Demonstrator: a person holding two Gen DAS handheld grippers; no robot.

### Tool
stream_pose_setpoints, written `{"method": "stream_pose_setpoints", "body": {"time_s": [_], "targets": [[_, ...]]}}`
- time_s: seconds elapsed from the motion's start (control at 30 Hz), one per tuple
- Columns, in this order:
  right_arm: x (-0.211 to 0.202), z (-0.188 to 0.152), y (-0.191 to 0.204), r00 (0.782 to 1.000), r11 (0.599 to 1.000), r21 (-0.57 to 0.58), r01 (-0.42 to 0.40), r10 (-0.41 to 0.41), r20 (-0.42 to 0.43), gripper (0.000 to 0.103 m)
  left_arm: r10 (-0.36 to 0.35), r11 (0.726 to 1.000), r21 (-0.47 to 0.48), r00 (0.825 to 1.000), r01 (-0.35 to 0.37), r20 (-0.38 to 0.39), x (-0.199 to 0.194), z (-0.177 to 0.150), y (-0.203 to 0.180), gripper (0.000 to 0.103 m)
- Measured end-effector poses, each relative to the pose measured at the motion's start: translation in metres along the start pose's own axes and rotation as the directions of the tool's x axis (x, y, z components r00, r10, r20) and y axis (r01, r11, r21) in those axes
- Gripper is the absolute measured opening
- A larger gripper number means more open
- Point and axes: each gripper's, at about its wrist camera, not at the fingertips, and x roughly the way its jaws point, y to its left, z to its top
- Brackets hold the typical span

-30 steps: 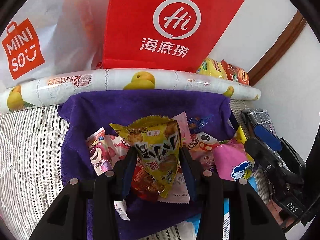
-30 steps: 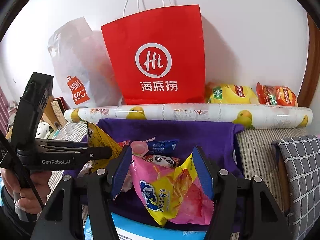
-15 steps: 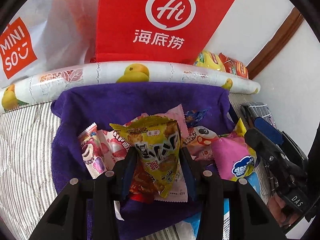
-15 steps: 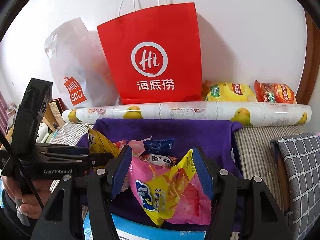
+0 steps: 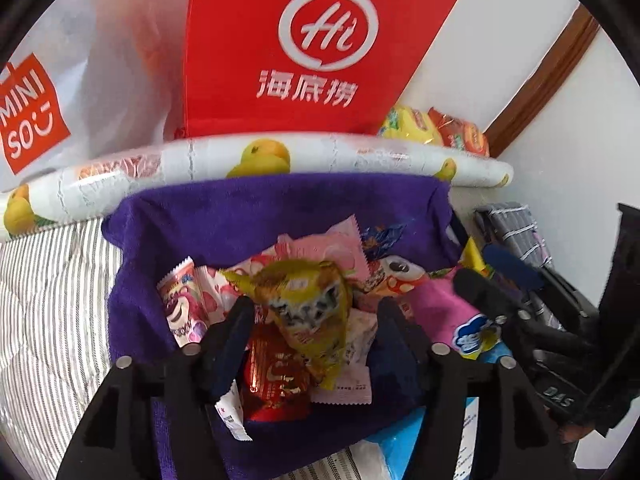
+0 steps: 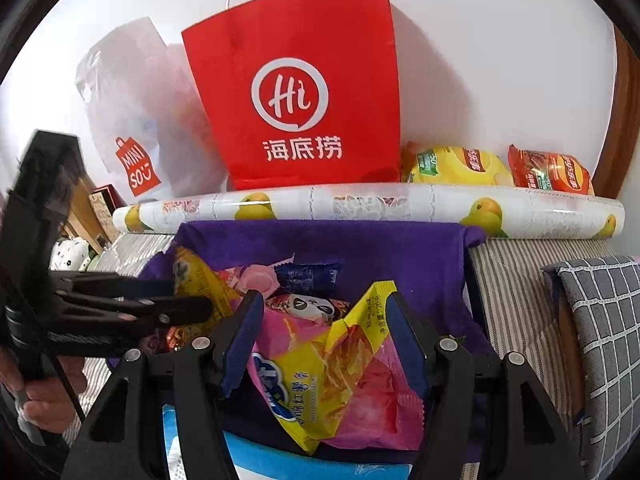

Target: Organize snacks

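A purple cloth bin (image 5: pixel 240 216) holds several snack packets. My left gripper (image 5: pixel 316 316) hangs over its middle and its jaws are opening. The yellow packet (image 5: pixel 308 308) between them is blurred, tipped over and clear of both pads, above a red packet (image 5: pixel 276 380) and pink ones. In the right wrist view the left gripper (image 6: pixel 132 308) reaches in from the left, with a hand below it. My right gripper (image 6: pixel 326 320) is shut on a pink-and-yellow chip bag (image 6: pixel 328 372) over the near side of the bin (image 6: pixel 360 240).
A red paper bag (image 6: pixel 296 108) and a white Miniso bag (image 6: pixel 136 120) lean on the wall behind a fruit-print roll (image 6: pixel 360 204). Yellow (image 6: pixel 456 166) and orange (image 6: pixel 548 172) packs lie at the back right. A checked cushion (image 6: pixel 600 320) sits right. Striped bedding (image 5: pixel 44 304) lies left.
The left jaws have spread apart and the yellow packet has slipped down and tipped between them. The right gripper and its chip bag have stayed put.
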Motion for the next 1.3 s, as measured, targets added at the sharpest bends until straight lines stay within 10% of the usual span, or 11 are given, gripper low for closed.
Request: {"method": "stream_pose_setpoints", "body": {"time_s": [1.3], "targets": [[-0.022, -0.001, -0.005, 0.997, 0.994, 0.077, 0.081, -0.081, 0.004, 0.071, 0.163, 0.985, 0.062, 0.987, -0.164, 0.014, -0.033, -0.001, -0.016, 0.08]]}}
